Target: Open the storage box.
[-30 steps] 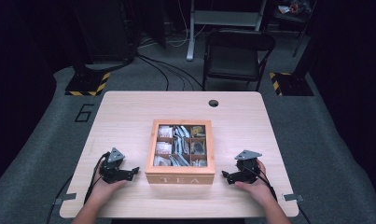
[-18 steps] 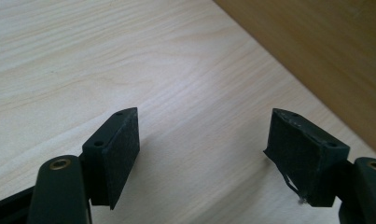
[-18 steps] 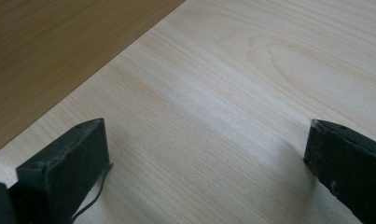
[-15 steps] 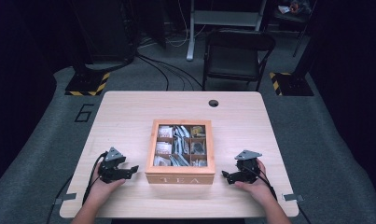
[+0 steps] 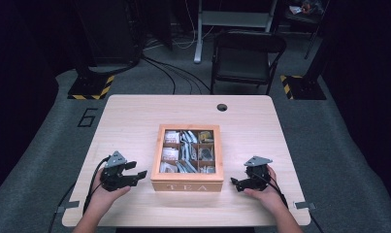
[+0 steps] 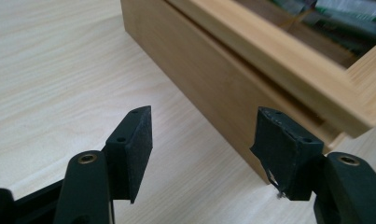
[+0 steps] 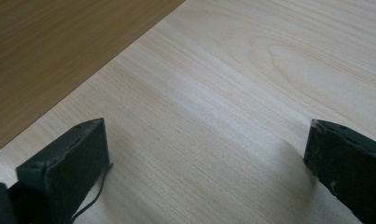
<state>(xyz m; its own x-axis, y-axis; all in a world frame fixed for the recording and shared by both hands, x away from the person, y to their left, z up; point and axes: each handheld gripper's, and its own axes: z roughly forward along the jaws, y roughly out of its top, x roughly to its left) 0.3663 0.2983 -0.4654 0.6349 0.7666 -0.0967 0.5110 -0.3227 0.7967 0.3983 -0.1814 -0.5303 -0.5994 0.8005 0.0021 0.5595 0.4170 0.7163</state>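
A wooden tea box [image 5: 187, 186] marked TEA stands open at the table's middle, its compartments holding tea bags [image 5: 183, 145]. My left gripper [image 5: 139, 169] hovers just left of the box's front left corner, pointing at it. Its jaws have just been closing and stand half apart with nothing between them. In the left gripper view the left gripper [image 6: 204, 126] frames bare table, with the box's side wall [image 6: 213, 84] just beyond. My right gripper [image 5: 235, 184] rests by the box's front right corner. In the right gripper view the right gripper [image 7: 206, 135] is wide open over bare wood, beside the box wall [image 7: 59, 46].
The light wooden table [image 5: 135, 121] has a round cable hole [image 5: 222, 107] at its far edge. A folding chair [image 5: 246, 53] stands behind the table, with cables on the floor around it. A hand holds each gripper near the table's front edge.
The left gripper has lifted a little from the table and its jaws have narrowed. The right gripper and the box have stayed where they were.
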